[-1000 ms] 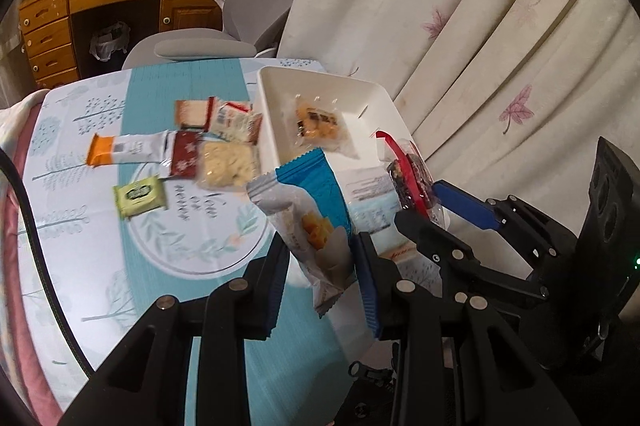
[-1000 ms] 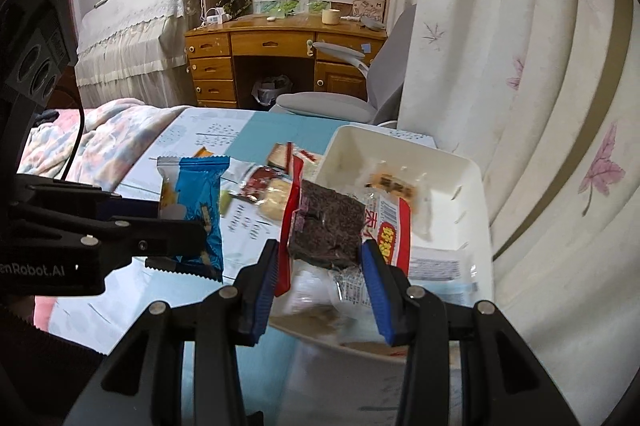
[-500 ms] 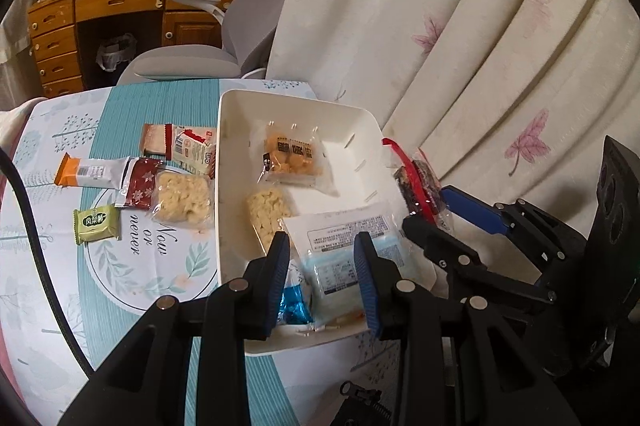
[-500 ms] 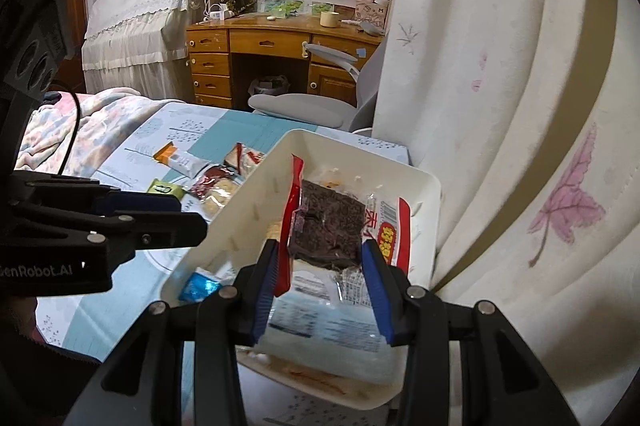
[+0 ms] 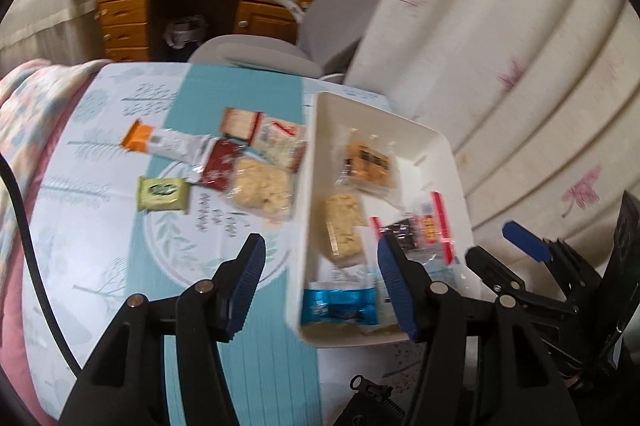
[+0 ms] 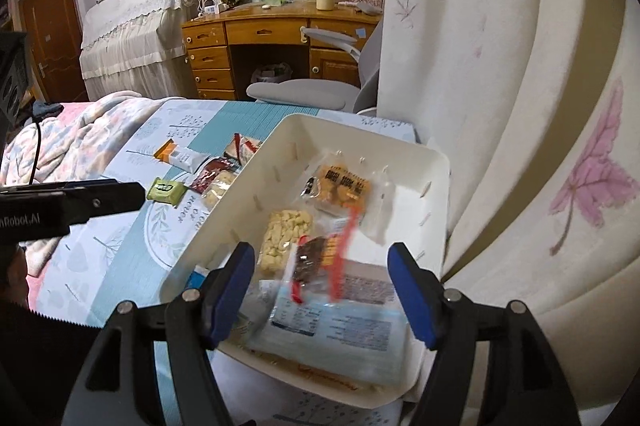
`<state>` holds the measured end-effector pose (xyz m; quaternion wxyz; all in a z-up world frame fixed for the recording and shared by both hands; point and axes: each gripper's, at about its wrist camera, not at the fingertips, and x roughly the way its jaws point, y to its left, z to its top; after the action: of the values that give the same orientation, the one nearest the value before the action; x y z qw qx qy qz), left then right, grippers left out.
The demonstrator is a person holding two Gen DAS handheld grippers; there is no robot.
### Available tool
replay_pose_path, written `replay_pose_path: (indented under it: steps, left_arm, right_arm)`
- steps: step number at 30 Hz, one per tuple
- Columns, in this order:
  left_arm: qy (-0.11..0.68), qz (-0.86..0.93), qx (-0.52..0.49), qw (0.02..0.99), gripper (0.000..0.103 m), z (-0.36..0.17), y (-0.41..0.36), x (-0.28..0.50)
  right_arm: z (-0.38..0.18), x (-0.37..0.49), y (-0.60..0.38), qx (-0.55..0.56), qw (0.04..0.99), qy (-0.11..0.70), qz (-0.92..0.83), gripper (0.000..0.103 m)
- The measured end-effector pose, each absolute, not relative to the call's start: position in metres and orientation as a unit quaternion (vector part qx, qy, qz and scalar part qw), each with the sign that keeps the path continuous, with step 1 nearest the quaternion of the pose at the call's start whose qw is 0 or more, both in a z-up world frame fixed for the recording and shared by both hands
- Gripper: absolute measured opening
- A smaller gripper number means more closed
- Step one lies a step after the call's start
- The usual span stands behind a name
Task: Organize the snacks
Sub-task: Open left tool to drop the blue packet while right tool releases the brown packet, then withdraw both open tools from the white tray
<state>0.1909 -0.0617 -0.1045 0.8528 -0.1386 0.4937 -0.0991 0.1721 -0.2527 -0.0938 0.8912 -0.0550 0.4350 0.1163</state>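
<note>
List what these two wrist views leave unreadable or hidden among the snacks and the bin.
- Red-edged dark snack: motion-blurred in the right wrist view, label unreadable.
- Blue packet: partly hidden by the white bin wall in the left wrist view.
- Green packet: print too blurred to read.

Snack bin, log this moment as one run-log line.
left hand-held gripper: open, jaws just opened | right hand-held gripper: open, dark snack released | white bin: several packets | table: more snacks

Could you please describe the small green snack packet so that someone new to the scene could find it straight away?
Start at the white bin by the curtain; a cluster of snacks lies on the tablecloth beside it. The green packet is the square one at the cluster's edge farthest from the bin, below the orange-ended bar; nothing else there is green.
</note>
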Motion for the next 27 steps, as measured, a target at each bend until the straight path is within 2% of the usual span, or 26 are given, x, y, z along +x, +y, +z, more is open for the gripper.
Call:
replay_pose_path:
  steps: [19, 23, 27]
  left_arm:
    - [0.516, -0.057, -0.119, 0.846, 0.058, -0.110, 0.053, 0.154]
    - [0.515, -0.067, -0.097, 0.849, 0.066, -0.105, 0.083, 0.153]
    - [0.510, -0.075, -0.067, 0.854, 0.068, -0.100, 0.116, 0.153]
  right_arm:
    - [-0.106, 0.164, -0.184, 0.065, 0.856, 0.504, 0.094, 0.070]
    - [-0.106, 0.159, -0.162, 0.098, 0.849, 0.515, 0.073, 0.070]
    - [-0.106, 0.154, -0.140, 0.145, 0.837, 0.523, 0.061, 0.070]
